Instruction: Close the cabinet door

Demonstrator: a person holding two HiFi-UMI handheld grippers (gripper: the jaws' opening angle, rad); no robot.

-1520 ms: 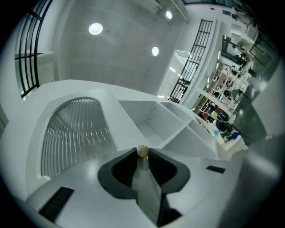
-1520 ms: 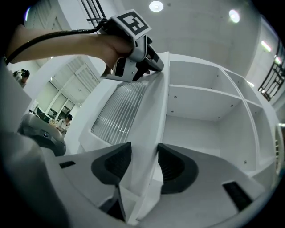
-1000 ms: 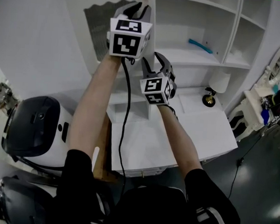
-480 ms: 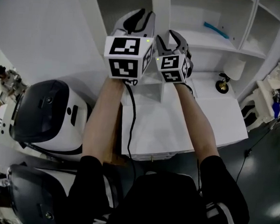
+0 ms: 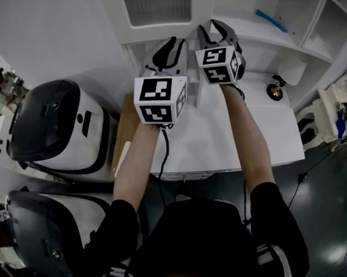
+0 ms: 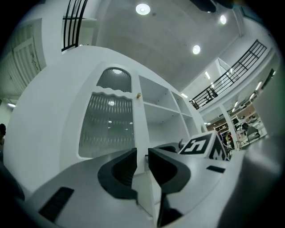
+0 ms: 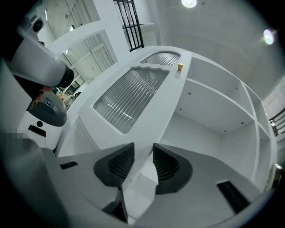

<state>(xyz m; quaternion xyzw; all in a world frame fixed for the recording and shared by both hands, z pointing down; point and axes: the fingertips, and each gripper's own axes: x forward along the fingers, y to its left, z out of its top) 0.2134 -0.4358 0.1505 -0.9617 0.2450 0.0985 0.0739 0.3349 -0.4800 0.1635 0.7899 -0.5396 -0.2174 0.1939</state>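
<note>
Right hand-held gripper (image 7: 143, 150) is held released, its jaws a little apart after just closing somewhat, and a white upright edge of the cabinet is seen in the gap. To its left and nearer the person, the left hand-held gripper (image 6: 142, 156) is also unclamped, its jaws parted by a narrow gap. Ahead of and above both, the cabinet door (image 7: 128, 95), fitted with ribbed glass and a small knob (image 7: 180, 67), is seen lying flush with the cabinet front, beside open shelves (image 7: 209, 111). A white counter (image 5: 220, 138) is spread beneath both.
</note>
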